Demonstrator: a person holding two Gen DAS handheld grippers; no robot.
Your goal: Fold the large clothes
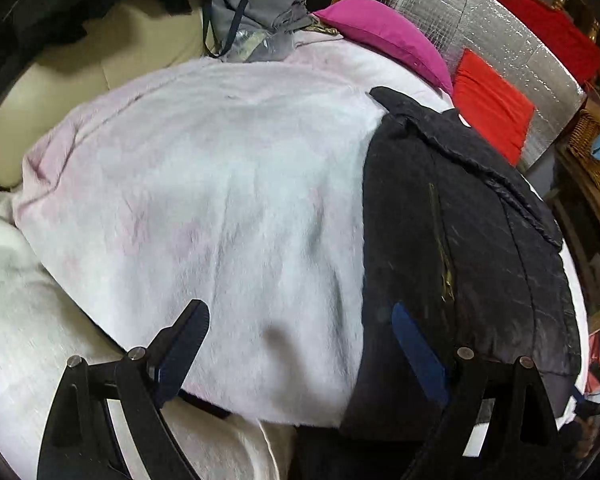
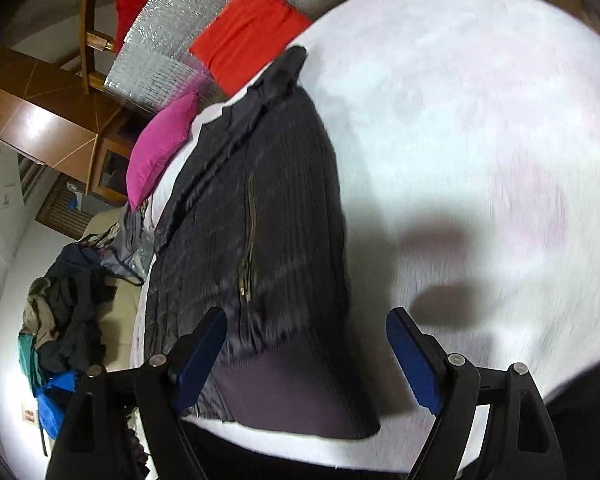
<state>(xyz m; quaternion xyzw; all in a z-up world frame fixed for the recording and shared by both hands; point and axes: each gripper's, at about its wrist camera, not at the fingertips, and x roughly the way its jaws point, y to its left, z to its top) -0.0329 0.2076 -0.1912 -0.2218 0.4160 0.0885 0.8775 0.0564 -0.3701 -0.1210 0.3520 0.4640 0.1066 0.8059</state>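
Item: dark quilted jacket, with a brass-coloured zip and a ribbed hem. It lies spread flat on a pale pink-white fleece blanket. In the left wrist view it occupies the right part of the blanket; in the right wrist view, the left part, hem nearest the camera.

Left tongs: blue-padded fingers wide apart, nothing between the pads. They are poised above the near edge of the blanket, with the right finger over the jacket's lower portion. Contact with the fabric cannot be told.

Right tongs: fingers wide apart, gripping nothing. They are poised over the jacket's hem, the left finger above the quilted body, the right finger above bare blanket.

Surroundings: magenta cushion at the far edge of the blanket, beyond the jacket's collar. Orange-red cushion beside it, against a silver foil-quilted sheet. Grey folded cloth with a dark strap, just left of the magenta cushion. Heap of dark clothes on a cream sofa, well apart from the jacket. Blue cloth beneath that heap.
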